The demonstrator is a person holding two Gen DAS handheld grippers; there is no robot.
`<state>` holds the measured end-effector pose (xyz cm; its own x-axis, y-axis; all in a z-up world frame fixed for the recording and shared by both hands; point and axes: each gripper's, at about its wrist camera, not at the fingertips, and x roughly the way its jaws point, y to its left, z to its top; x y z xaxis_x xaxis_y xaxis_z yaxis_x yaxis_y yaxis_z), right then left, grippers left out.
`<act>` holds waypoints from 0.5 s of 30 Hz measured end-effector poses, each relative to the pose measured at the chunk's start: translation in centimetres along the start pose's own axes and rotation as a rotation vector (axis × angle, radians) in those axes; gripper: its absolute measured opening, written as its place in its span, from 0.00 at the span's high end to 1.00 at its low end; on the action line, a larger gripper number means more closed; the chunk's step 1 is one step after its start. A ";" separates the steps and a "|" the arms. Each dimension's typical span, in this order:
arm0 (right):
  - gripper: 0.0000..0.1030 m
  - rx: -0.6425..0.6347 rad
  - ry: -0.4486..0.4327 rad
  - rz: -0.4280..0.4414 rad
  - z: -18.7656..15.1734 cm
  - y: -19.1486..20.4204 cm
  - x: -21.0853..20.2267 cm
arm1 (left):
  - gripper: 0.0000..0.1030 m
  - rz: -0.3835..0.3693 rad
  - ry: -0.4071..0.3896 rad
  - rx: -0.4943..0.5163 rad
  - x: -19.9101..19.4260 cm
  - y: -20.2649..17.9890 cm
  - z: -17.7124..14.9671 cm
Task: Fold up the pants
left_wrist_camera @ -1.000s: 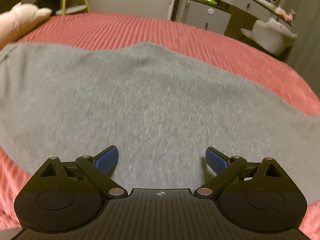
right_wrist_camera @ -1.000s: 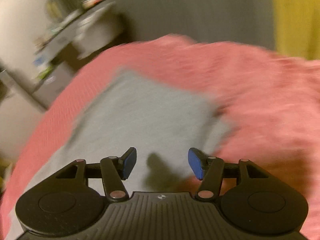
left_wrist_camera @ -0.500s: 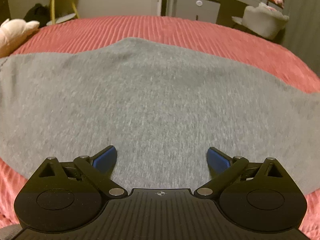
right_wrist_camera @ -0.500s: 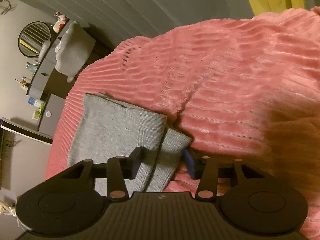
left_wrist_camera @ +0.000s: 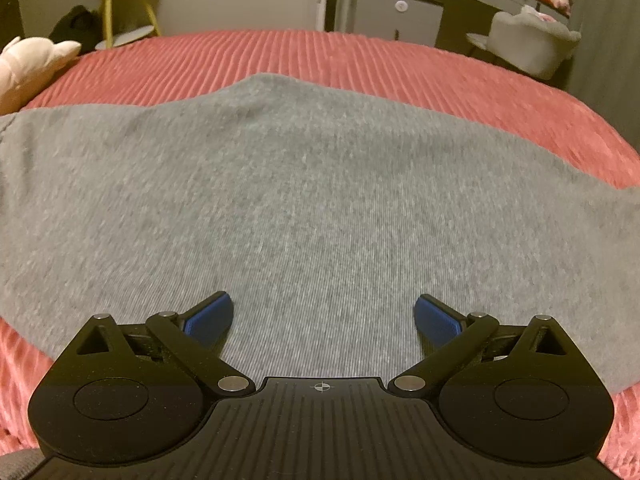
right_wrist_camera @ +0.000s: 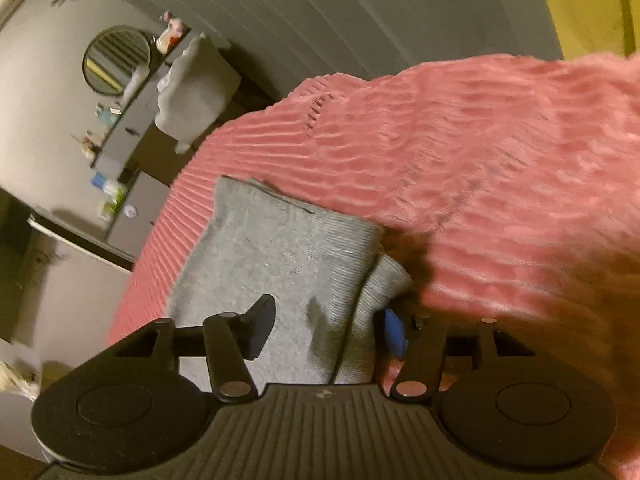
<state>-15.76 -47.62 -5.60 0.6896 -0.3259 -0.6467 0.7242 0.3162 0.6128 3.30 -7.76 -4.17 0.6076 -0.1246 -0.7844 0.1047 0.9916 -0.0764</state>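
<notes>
Grey pants lie spread flat on a bed with a pink ribbed bedspread, filling the area directly ahead of and beneath the left hand-held gripper. This gripper hovers with its blue-padded fingers wide apart and nothing between them; over the last second its view of the cloth has barely shifted.

The right hand-held gripper has changed most. A second ago it was swinging, blurred, above the garment; it has since rolled and descended to the cuffed leg ends, which half a second ago were already between its fingers. The cuffs now sit deeper in the gap, one finger over the top layer and the other at the outer edge against the bedspread. The jaws appear part-closed around the fabric but, in this tilted, slightly blurred view, a firm grip cannot be confirmed.

Judged from this, the step in hand is seizing the leg ends for a fold toward the waist.

Materials: the pants are a soft, fine-ribbed grey knit, with coarser ribbing at the cuffs, two layers stacked and slightly offset. The bedspread is plush, corded in parallel ridges, and yielding under pressure.
</notes>
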 end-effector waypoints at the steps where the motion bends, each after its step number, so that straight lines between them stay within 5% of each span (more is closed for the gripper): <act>1: 0.82 -0.040 -0.006 -0.028 0.0 0.6 0.1 | 0.01 -0.003 -0.003 -0.007 -0.2 0.1 0.0; 9: 0.88 -0.328 -0.125 -0.061 -0.6 7.3 -2.8 | 0.01 0.024 -0.106 -0.101 -2.6 1.7 0.2; 11: 0.89 -0.508 -0.190 -0.001 -2.2 11.9 -4.7 | 0.01 0.031 -0.141 -0.132 -3.1 2.3 0.4; 15: 0.88 -0.829 -0.195 0.295 -8.2 20.3 -7.9 | 0.01 0.035 -0.195 -0.217 -4.1 3.9 0.8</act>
<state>-6.56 -31.36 8.23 0.8899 -0.2513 -0.3807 0.3341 0.9273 0.1690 1.83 -3.42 -0.76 0.7498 -0.0740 -0.6575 -0.0769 0.9772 -0.1977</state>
